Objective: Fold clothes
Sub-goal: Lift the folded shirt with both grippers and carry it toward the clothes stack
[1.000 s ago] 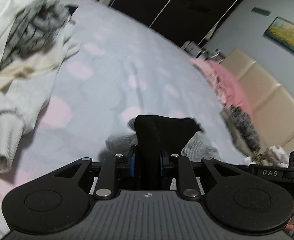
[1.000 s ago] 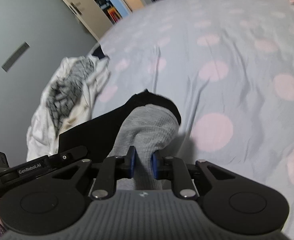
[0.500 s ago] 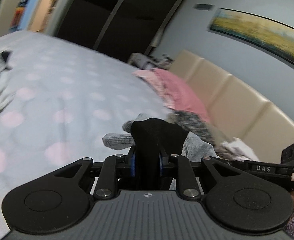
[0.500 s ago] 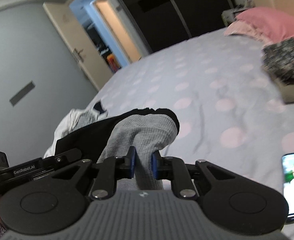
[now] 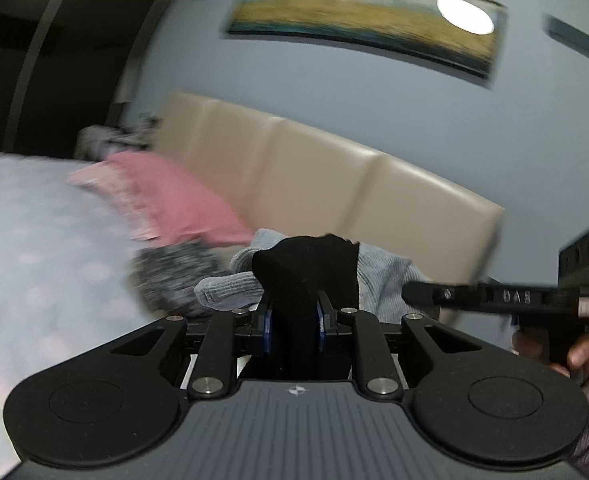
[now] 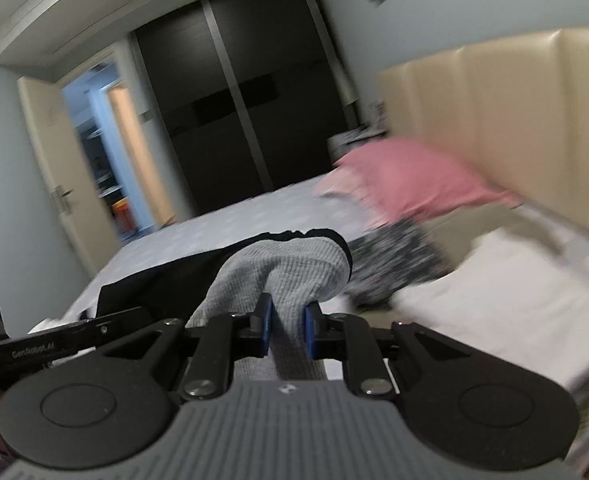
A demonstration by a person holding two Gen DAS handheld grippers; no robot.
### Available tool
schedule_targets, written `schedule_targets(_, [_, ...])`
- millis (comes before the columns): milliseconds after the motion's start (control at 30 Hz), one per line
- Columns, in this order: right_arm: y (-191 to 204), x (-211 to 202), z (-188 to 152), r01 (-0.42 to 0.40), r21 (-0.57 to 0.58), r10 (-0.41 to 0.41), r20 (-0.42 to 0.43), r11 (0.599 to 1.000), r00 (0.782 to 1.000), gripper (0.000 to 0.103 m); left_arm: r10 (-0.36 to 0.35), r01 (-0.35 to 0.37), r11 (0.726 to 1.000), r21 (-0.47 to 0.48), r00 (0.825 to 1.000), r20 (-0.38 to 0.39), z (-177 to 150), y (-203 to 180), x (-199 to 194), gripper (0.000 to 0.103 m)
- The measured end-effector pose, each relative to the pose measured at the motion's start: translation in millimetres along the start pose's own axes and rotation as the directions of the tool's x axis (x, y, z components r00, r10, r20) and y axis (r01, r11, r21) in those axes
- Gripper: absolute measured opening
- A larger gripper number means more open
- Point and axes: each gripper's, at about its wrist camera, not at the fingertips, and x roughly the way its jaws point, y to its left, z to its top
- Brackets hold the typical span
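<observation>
Bedspread (image 5: 34,264), spotted; beige headboard (image 5: 334,184) behind.

The location is a home bedroom. A bed (image 5: 34,248) with dotted sheet, pink pillow (image 6: 414,184) and padded headboard (image 5: 334,184) shows this. A dark wardrobe (image 6: 230,100), open door (image 6: 50,168) and wall painting (image 5: 366,24) also appear.

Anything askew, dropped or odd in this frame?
Nothing stands out. Left gripper pinches the garment's black part, right gripper its grey ribbed part. Both views are motion-blurred, so bed clutter is unclear.
</observation>
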Motion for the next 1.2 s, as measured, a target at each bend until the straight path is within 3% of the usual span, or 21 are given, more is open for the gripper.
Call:
schedule_targets(233, [-76.0,-55.7,41.5,0.22,-0.023,-0.218,0.067,0.975,0.974,0.018,-0.183,0.196,0.965,0.173,0.979,-0.089,14.1,-77.0,86.3,0.015])
schedule_targets(433, [-124.5,-61.6,76.7,0.374,-0.098,-0.371,0.051,0.922,0.927,0.018,-0.269,0.291,0.937,0.191,0.954,-0.136,9.5,-105.8,156.9,0.015])
schedule_targets(600, [-164.9,-18.6,89.3,0.407,-0.157,-0.414,-0.017,0.9,0.91,0.018,-0.216,0.252,0.946,0.206,0.96,-0.18,-0.9,-86.8,211.2,0.014])
schedule_targets(833, [-197.6,94.9,80.7,0.35,-0.185,-0.371,-0.1,0.919,0.923,0.018,-0.114,0.167,0.962,0.218,0.965,-0.236,-8.1,-31.9,264.2,0.014])
schedule_targets(933, [-206.6,138.5,70.5,0.323,-0.185,-0.352,-0.148,0.928,0.924,0.018,-0.093,0.154,0.97,0.191,0.952,-0.293,-21.3,-12.6,286.5,0.014])
schedule_targets(1100, [-222.5,190.8,52.0,0.324,-0.203,-0.37,-0.262,0.924,0.892,0.018,-0.086,0.144,0.98,0.14,0.929,-0.36,-42.4,12.1,312.3,0.014])
schedule_targets(1200, [-228.8,199.3,49.0,0.327,-0.188,-0.371,-0.292,0.926,0.882,0.019,-0.107,0.15,0.985,0.088,0.921,-0.375,-43.4,25.6,317.3,0.014])
